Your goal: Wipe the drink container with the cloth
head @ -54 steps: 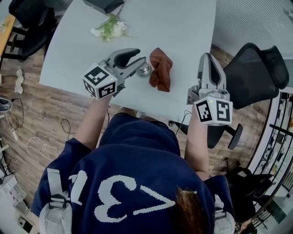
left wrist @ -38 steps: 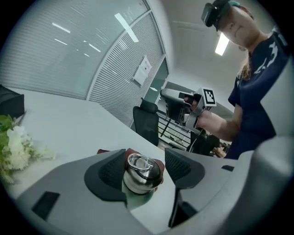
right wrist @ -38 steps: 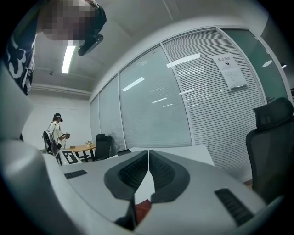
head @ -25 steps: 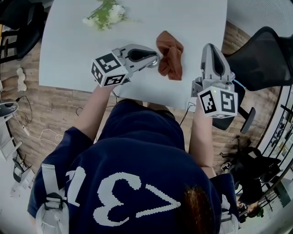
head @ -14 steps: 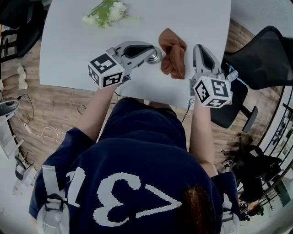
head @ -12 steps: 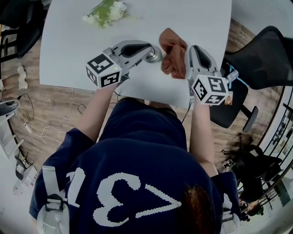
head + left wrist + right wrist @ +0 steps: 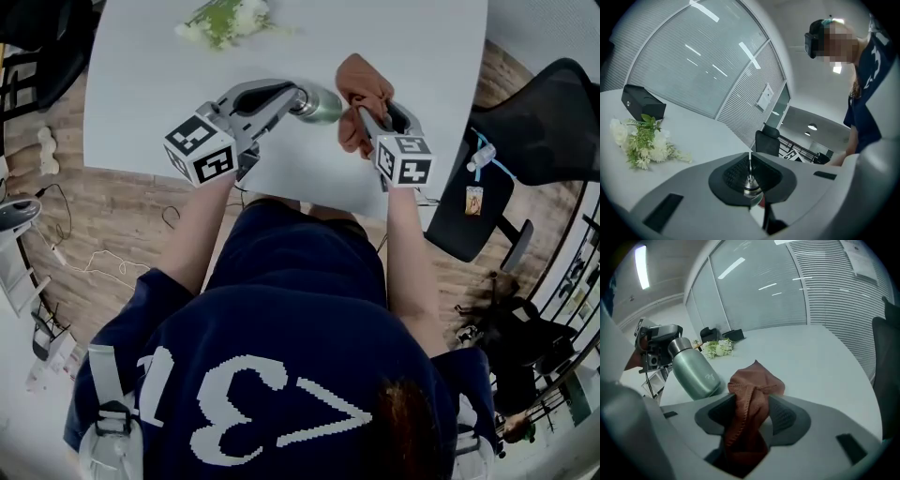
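Observation:
A green metal drink bottle (image 7: 324, 105) hangs tilted over the white table (image 7: 159, 94), its base towards the cloth. My left gripper (image 7: 300, 97) is shut on its silver cap (image 7: 751, 189). In the right gripper view the bottle (image 7: 696, 371) leans at the left, beside the cloth. The brown cloth (image 7: 362, 77) lies bunched on the table near its front right edge. My right gripper (image 7: 377, 116) is down over it; its jaws have just been opening and stand wide, with the cloth (image 7: 752, 385) bunched between them.
A bunch of white flowers (image 7: 230, 17) lies at the table's far side, with a black box (image 7: 642, 103) behind it. A black office chair (image 7: 553, 112) stands to the right of the table. The table's front edge runs just below both grippers.
My right gripper came down and forward onto the cloth, and its jaws now stand apart around it. My left gripper tipped the bottle from upright to leaning, so its green side shows.

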Available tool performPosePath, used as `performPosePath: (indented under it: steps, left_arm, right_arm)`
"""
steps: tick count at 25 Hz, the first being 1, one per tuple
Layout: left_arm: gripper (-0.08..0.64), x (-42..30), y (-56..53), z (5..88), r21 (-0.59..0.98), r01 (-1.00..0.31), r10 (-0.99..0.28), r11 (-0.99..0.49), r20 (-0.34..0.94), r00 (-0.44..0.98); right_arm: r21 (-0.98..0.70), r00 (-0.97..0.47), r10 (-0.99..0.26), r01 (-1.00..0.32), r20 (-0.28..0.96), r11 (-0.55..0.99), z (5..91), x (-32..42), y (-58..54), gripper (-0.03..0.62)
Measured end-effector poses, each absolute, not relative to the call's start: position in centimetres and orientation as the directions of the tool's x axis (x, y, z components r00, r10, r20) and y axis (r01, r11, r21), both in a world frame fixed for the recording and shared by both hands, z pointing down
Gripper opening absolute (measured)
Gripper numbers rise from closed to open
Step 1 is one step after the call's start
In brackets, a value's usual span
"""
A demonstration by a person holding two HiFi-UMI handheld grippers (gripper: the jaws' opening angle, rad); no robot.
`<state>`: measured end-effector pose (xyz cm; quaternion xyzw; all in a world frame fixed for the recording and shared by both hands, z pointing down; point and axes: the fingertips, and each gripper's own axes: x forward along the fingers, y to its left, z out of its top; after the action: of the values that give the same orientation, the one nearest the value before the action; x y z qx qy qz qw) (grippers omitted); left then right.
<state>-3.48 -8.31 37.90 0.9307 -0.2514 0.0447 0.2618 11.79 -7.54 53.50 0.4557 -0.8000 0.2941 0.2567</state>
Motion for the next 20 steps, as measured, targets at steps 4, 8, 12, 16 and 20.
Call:
performPosePath:
  steps: [4,8,12,16,20]
  left_arm:
    - [0.026,-4.9,-8.5,38.4,0.485,-0.508,-0.477,-0.712,0.197,0.856]
    - [0.026,-5.4,-8.3,38.4,0.47,-0.531,-0.507,-0.705,0.189,0.841]
    - [0.026,-5.6,-8.4,38.6,0.458,-0.562,-0.536,-0.689,0.2,0.82]
    - [0.026,-6.4,-8.8,38.8,0.443,-0.597,-0.566,-0.669,0.217,0.795]
    - [0.025,-6.0,-8.6,38.7,0.446,-0.586,-0.557,-0.676,0.211,0.803]
  right_arm:
    - [-0.258,-0.469,-0.579,-0.875,0.667,0.41,53.4,10.8,-7.8,0.085]
    - [-0.396,-0.555,-0.591,-0.832,0.586,0.389,51.9,9.1,-8.4,0.07]
    - [-0.502,-0.627,-0.604,-0.771,0.492,0.392,49.9,6.6,-8.8,0.064]
    - [-0.549,-0.666,-0.622,-0.726,0.412,0.413,47.1,5.0,-9.0,0.061]
    - [-0.538,-0.705,-0.618,-0.69,0.347,0.484,43.7,2.5,-9.2,0.061]
